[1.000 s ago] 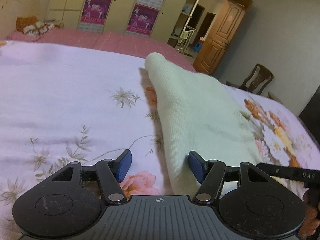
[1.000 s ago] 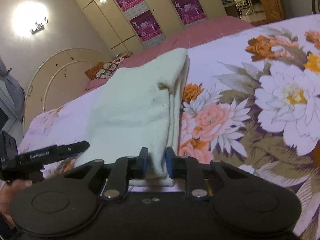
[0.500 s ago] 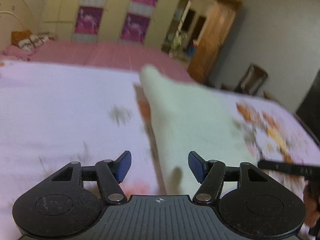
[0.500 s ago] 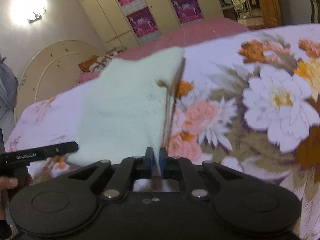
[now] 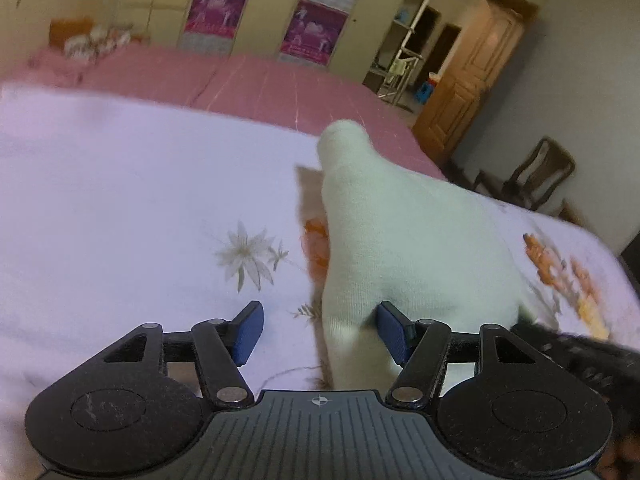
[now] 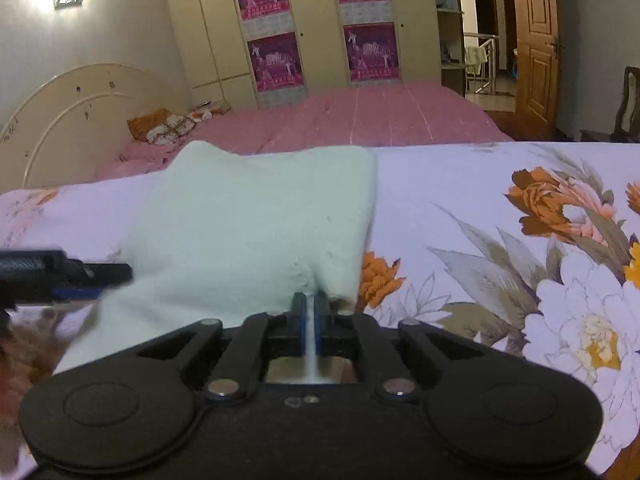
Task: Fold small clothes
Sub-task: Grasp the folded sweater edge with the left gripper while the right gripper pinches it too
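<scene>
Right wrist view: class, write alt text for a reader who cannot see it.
The right gripper is shut on the near edge of a pale green cloth lying on a floral bedsheet. Another gripper reaches in at the left; behind are a pink bed and a wardrobe.
</scene>
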